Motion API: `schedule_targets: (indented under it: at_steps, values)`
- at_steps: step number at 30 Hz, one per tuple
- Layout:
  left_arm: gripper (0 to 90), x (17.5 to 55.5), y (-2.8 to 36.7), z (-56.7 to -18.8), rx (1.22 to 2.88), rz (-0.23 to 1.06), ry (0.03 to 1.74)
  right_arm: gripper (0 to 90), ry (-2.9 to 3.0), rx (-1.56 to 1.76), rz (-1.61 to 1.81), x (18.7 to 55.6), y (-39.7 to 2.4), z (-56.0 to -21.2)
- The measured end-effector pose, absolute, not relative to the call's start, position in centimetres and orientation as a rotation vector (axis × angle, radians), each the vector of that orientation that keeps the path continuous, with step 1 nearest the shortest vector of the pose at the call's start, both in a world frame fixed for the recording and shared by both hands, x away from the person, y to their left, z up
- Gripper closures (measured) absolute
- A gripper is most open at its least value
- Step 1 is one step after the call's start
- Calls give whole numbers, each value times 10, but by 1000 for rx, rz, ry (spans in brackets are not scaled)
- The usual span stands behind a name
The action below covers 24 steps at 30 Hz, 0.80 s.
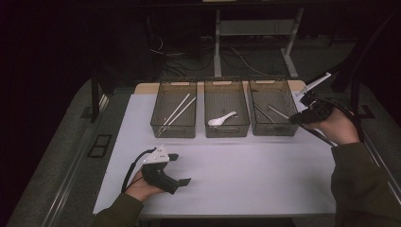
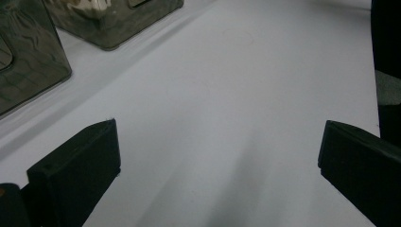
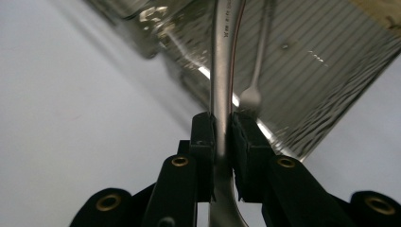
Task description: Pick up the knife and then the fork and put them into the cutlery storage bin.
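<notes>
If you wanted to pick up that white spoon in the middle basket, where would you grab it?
Probably the handle. The white spoon lies flat in the middle basket, handle angled up toward the right. Come straight down through the open top, jaws across that slim handle; the rounded bowl would likely slip.

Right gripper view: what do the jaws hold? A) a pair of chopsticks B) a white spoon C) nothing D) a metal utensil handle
D: the right gripper has its jaws clamped on a shiny metal utensil handle beside the right-hand basket.

Dark olive sleeves; black tongs (image 1: 176, 168) with brass-ringed screws (image 3: 180, 161), a grey three-cornered plate (image 1: 156, 155) and black cable (image 1: 131, 169).
</notes>
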<state>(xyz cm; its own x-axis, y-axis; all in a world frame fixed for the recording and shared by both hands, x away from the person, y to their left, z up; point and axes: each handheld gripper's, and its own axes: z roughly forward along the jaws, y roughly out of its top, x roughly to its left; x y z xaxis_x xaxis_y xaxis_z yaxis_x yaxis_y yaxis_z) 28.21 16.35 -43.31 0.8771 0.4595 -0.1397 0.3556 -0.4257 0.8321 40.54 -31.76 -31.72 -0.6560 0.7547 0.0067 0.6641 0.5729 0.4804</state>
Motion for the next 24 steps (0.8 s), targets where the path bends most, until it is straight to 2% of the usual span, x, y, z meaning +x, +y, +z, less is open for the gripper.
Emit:
schedule_targets:
  at_steps: [15,24]
  values:
    - [0,284,159,-431,2046,135,589,792,2528,1437,568,503,-298,-341]
    - [0,283,162,-432,2043,131,578,791,2512,1480,545,534,-278,-363]
